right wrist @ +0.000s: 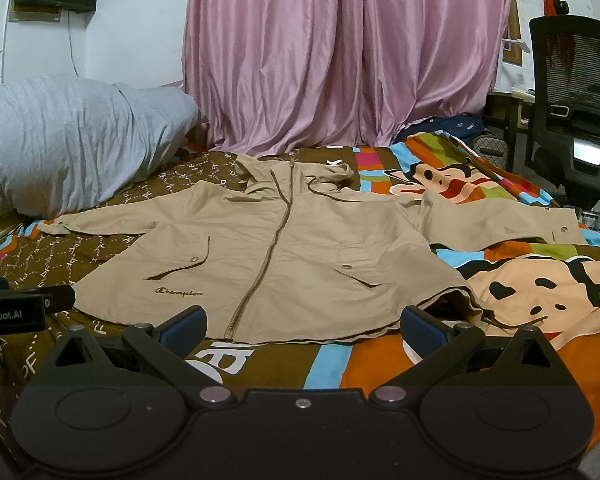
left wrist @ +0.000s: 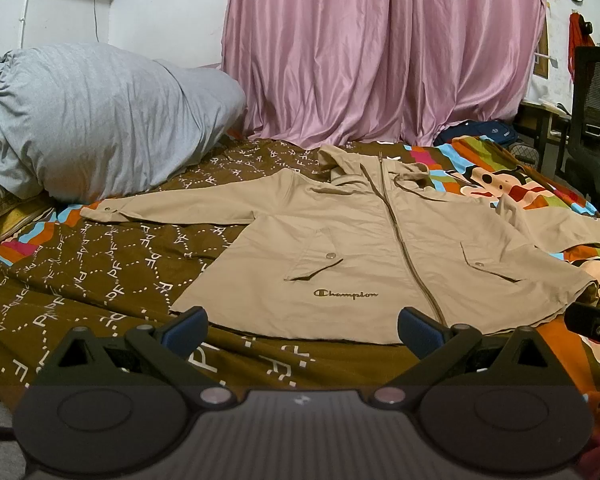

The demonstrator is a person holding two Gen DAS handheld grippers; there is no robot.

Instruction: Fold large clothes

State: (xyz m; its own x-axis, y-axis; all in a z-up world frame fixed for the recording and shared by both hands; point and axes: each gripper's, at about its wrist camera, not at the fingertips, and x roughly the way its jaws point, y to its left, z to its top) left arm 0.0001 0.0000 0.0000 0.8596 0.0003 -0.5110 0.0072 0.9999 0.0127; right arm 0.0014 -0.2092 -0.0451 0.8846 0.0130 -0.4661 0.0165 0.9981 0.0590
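A beige hooded zip jacket [left wrist: 380, 248] [right wrist: 284, 256] lies flat on the bed, front up, both sleeves spread out sideways and the hood toward the curtain. My left gripper [left wrist: 302, 330] hovers just short of the jacket's near hem, left of the zipper, its blue-padded fingers wide open with nothing between them. My right gripper [right wrist: 302, 330] hangs before the hem's right half, also wide open and holding nothing. The left gripper's body shows at the left edge of the right wrist view.
The bed carries a brown and multicoloured cartoon bedsheet [left wrist: 100, 280] [right wrist: 520, 292]. A rolled grey duvet [left wrist: 92, 120] sits at the back left. Pink curtains [right wrist: 340, 52] hang behind. A black mesh chair [right wrist: 576, 92] and a desk stand at the right.
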